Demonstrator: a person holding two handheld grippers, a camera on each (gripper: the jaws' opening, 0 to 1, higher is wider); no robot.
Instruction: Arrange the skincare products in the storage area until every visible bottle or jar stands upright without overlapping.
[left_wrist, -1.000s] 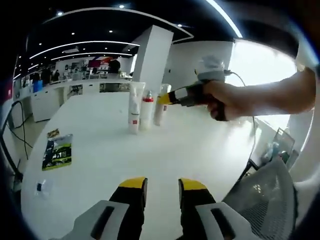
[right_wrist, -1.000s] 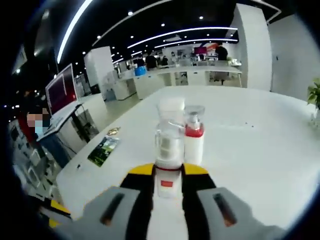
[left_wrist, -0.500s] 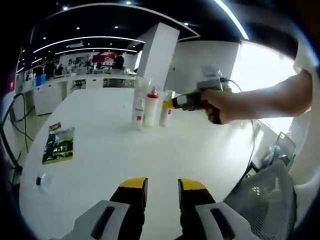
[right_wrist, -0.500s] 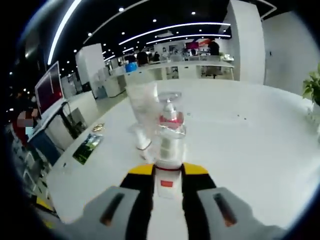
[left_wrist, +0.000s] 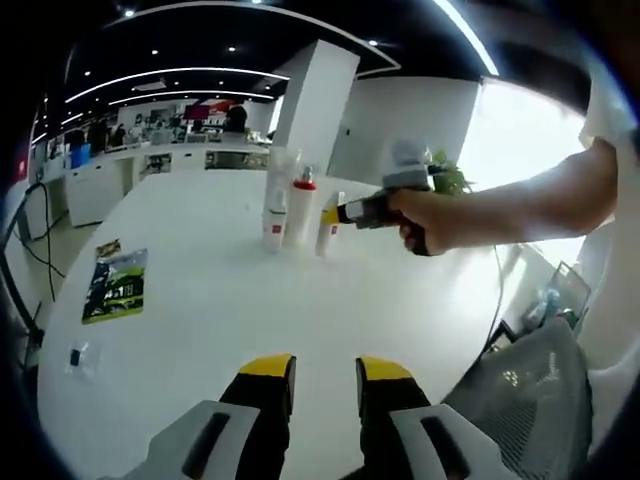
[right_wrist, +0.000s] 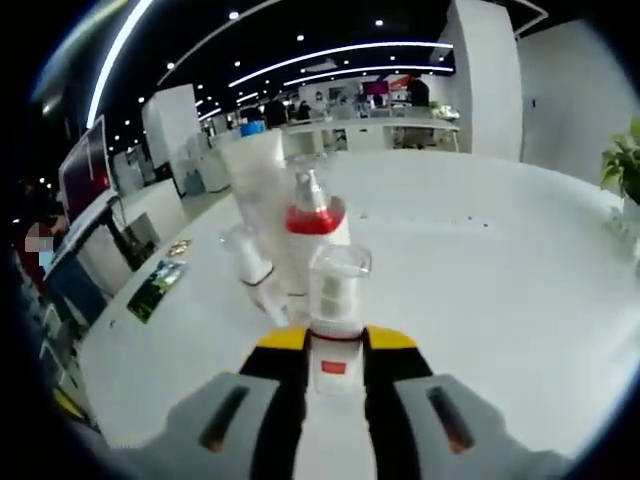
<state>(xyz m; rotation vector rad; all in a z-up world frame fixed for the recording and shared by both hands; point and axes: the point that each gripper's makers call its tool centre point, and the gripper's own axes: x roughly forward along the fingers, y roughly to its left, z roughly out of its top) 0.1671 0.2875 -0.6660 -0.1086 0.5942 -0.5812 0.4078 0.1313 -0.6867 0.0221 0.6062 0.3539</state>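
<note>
Skincare bottles grouped upright on a white counter (left_wrist: 200, 330), one clamped in the right tongs (right_wrist: 337, 345).

From the left in the left gripper view: a green printed card (left_wrist: 115, 285) lies flat near the counter edge, its writing too small to read; a tall tube (left_wrist: 276, 200), a red-collared pump bottle (left_wrist: 301, 205) and a small clear-capped bottle (right_wrist: 338, 310) with a red label, held by the right tongs (left_wrist: 330, 214), stand close together. The left tongs (left_wrist: 325, 375) hang slightly parted, grasping nothing. A mesh chair (left_wrist: 525, 385) sits at the right. Behind is an office with a white pillar (left_wrist: 312, 105).
</note>
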